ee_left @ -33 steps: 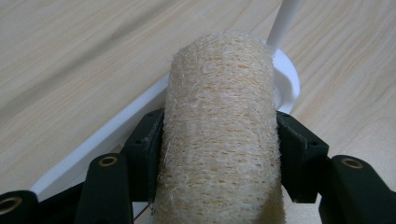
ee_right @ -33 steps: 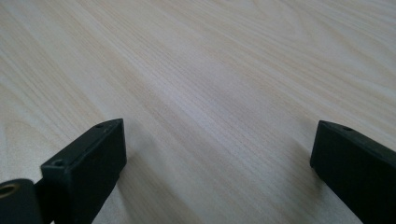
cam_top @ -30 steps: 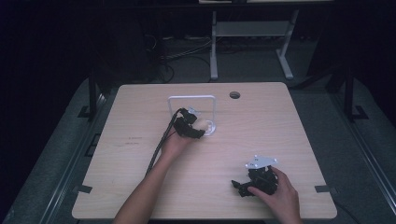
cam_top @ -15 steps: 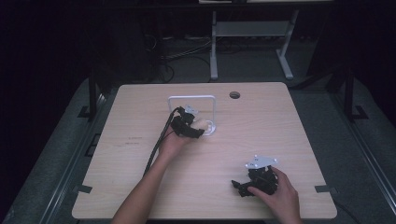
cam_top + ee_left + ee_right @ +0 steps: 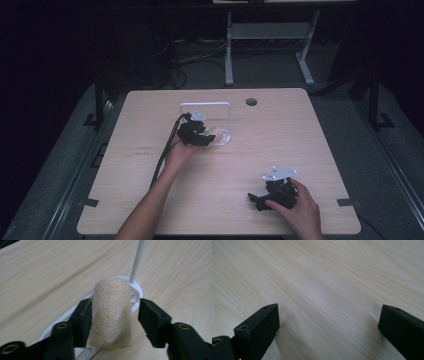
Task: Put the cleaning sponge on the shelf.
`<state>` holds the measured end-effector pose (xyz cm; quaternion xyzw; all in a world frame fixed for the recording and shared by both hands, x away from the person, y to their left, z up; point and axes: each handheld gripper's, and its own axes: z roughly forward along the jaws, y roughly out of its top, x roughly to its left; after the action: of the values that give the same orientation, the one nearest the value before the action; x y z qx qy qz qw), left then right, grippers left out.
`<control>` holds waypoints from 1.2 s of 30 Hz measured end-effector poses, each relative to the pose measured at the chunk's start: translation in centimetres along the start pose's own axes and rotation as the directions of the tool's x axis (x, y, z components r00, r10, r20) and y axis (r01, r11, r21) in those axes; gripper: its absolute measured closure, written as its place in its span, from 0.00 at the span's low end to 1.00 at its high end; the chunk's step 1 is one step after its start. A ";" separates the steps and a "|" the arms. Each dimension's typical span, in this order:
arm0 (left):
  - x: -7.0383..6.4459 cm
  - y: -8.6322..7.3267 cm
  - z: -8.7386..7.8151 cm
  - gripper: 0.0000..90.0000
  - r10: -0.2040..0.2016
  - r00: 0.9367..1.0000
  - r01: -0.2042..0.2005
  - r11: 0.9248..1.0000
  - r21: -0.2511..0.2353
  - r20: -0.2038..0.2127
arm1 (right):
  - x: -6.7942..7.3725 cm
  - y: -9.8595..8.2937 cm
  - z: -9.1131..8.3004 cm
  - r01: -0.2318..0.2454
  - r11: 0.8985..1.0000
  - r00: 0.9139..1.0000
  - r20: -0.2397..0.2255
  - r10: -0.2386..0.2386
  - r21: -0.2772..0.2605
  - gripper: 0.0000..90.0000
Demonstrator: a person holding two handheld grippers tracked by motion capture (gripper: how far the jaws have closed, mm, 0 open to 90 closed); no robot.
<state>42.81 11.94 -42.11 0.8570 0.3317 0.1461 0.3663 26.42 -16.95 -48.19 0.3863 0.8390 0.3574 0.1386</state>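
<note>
Lying between the jaws of the left gripper (image 5: 115, 322) is a tan loofah sponge (image 5: 111, 315), a rough roll that rests on the base of a white rack (image 5: 135, 288). The jaw at 9 o'clock touches the sponge's side, while the one at 3 o'clock stands a little clear of it, so the jaws are parted and not clamped. A thin white post of the rack rises at 12 o'clock just behind the sponge.

From the high view the sponge itself is too small to make out; that view instead shows the rack (image 5: 206, 105) as an upright white frame toward the far middle of the wooden table (image 5: 150, 200), with the left gripper (image 5: 197, 134) at its near edge and a black cable trailing back along the forearm.

Well apart, at 5 o'clock from the rack, the right gripper (image 5: 270, 196) rests low near the table's front edge. Its own view shows the jaws spread wide over bare wood (image 5: 327, 290).
</note>
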 end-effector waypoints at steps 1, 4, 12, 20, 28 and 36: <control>0.0 0.0 -0.3 0.55 -0.003 1.000 0.003 1.000 -0.008 0.010 | 0.0 0.0 0.0 0.000 1.000 1.000 0.000 0.000 0.000 0.04; -0.1 -0.1 -1.1 0.71 -0.012 0.999 0.013 1.000 -0.012 0.042 | 0.0 0.0 0.0 0.000 1.000 1.000 0.000 0.000 0.000 0.04; -0.9 -0.7 -1.9 1.00 -0.031 0.990 0.030 0.999 0.011 0.140 | 0.0 0.0 0.0 0.005 1.000 1.000 0.005 -0.006 0.003 0.04; -2.5 -2.1 -1.3 1.00 0.010 0.984 -0.017 0.999 0.037 0.178 | 0.0 0.0 0.0 0.005 1.000 1.000 0.005 -0.005 0.003 0.04; -2.4 -2.9 0.3 1.00 0.010 0.984 -0.023 0.998 0.066 0.179 | 0.0 0.0 0.0 0.005 1.000 1.000 0.005 -0.005 0.003 0.04; -1.5 -3.6 1.0 1.00 -0.021 0.989 0.011 0.997 0.071 0.145 | 0.0 0.0 0.0 0.005 1.000 1.000 0.005 -0.005 0.003 0.04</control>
<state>40.53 12.25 -45.43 0.8750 0.3158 0.0685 0.3605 26.44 -16.98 -48.18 0.3852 0.8402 0.3547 0.1408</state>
